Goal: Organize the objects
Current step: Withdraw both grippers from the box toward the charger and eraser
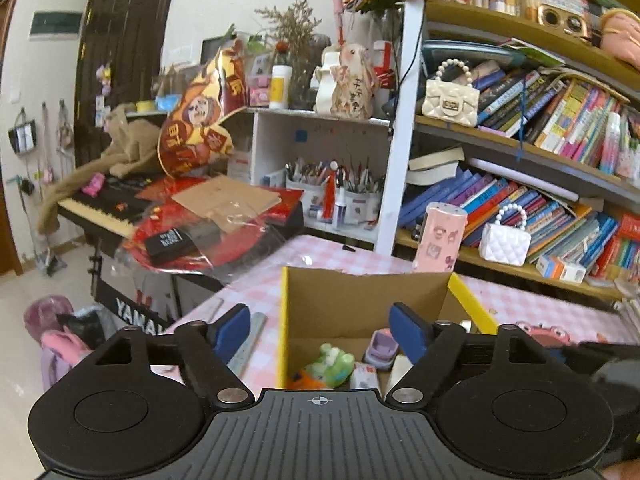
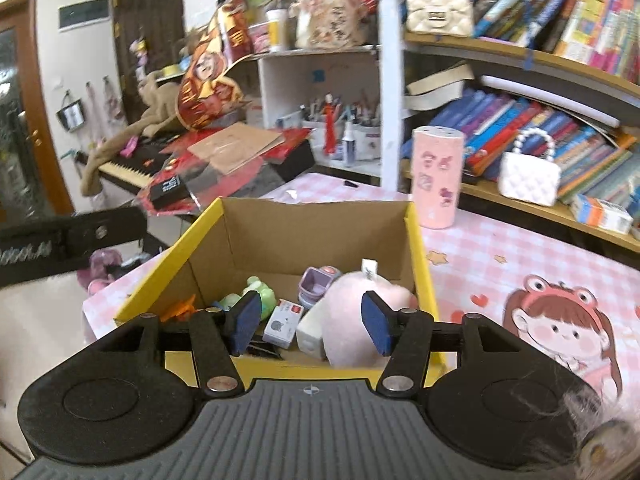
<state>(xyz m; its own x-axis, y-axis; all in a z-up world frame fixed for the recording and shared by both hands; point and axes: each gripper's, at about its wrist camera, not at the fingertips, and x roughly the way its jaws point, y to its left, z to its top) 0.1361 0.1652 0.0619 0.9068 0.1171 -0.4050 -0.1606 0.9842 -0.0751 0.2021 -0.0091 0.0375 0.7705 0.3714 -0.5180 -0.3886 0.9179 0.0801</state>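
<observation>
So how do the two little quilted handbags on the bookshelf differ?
The cream handbag sits on the higher shelf; the white handbag sits on the shelf below, further right. The cream handbag has a dark clasp on its front flap; the white handbag shows none. Both are quilted, stand upright and have pearl-bead handles.

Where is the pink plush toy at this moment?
In the right wrist view, the pink plush toy lies inside the yellow cardboard box, at its near right corner, beside a white block and in front of the purple toy.

Matt cardboard box [image 2: 304, 232], fuzzy plush toy [image 2: 352, 320], glossy checked tablecloth [image 2: 520, 248]
</observation>
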